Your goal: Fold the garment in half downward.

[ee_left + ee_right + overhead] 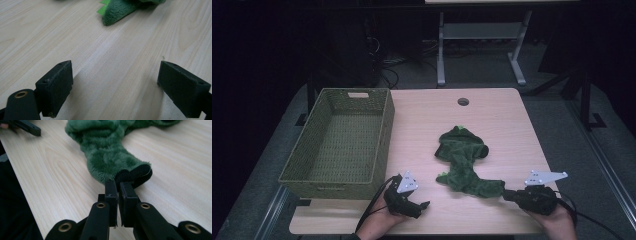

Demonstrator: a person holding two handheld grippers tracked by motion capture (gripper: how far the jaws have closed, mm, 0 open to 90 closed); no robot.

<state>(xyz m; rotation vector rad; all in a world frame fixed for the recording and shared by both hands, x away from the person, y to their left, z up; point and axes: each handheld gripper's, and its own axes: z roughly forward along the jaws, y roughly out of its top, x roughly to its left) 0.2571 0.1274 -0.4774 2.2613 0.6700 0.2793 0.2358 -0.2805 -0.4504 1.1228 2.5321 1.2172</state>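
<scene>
A crumpled green fleece garment (463, 162) with light green spikes lies on the middle of the wooden table (497, 115). One of its ends, a sleeve with a black cuff (136, 173), reaches toward the front right. My right gripper (508, 195) is shut on that cuff, and in the right gripper view its jaws pinch the black edge (117, 185). My left gripper (426, 204) rests near the table's front edge, left of the garment, with its jaws wide open over bare wood (115, 75). A spiked edge of the garment (117, 10) lies ahead of it.
A woven green basket (343, 140) stands on the left part of the table and looks empty. A round cable hole (463, 102) sits near the far edge. Beyond the table stand a grey frame's legs (482, 47) on a dark floor.
</scene>
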